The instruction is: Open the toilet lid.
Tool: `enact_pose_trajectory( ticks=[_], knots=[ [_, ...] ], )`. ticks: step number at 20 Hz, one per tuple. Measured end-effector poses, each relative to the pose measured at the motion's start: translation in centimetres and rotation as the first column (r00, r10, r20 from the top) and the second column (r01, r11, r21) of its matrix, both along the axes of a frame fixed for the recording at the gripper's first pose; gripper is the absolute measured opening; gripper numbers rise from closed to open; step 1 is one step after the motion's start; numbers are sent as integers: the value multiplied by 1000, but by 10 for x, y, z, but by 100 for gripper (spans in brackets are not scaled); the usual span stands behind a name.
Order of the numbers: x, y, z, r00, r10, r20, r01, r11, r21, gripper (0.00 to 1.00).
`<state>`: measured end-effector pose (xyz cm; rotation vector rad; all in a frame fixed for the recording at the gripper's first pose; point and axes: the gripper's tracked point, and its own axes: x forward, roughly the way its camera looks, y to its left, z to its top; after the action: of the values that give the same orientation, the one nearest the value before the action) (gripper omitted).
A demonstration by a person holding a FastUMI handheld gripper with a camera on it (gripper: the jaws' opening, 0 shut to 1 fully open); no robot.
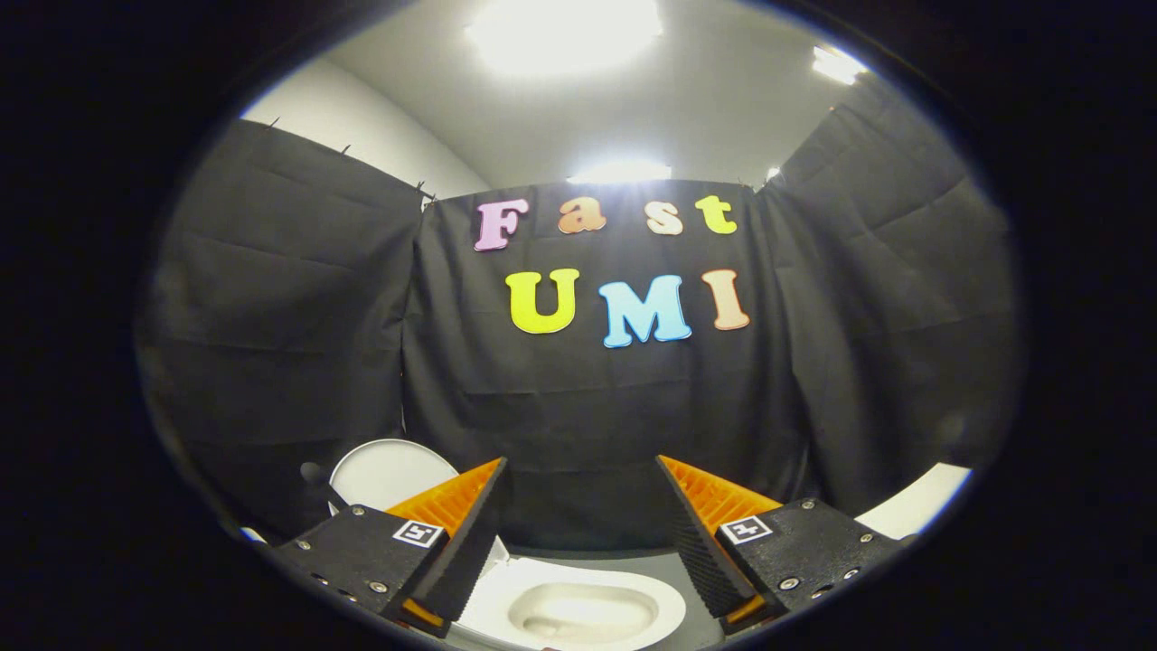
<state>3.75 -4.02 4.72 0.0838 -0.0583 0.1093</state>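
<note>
A white toilet sits low in the gripper view, below my fingers. Its bowl is uncovered, with the rim and the hollow inside showing between the two fingers. The round white lid stands raised, just behind and left of my left finger. My gripper is open, its orange and black fingers spread wide with nothing between them. It hangs above the bowl and touches neither bowl nor lid.
Black cloth walls close the booth on three sides close behind the toilet. A grey floor strip runs behind the bowl. A white surface shows at the right beyond my right finger. Bright ceiling lights shine overhead.
</note>
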Motion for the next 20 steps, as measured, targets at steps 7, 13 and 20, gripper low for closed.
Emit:
enact_pose_trajectory(
  ticks=[7,13,20],
  knots=[
    [4,-6,-5,1000,-17,-10,17,999,-31,95],
    [3,0,-20,1000,-2,-21,0,996,-89,95],
    [-2,-16,-47,997,-26,-73,23,999,-38,95]
  ],
)
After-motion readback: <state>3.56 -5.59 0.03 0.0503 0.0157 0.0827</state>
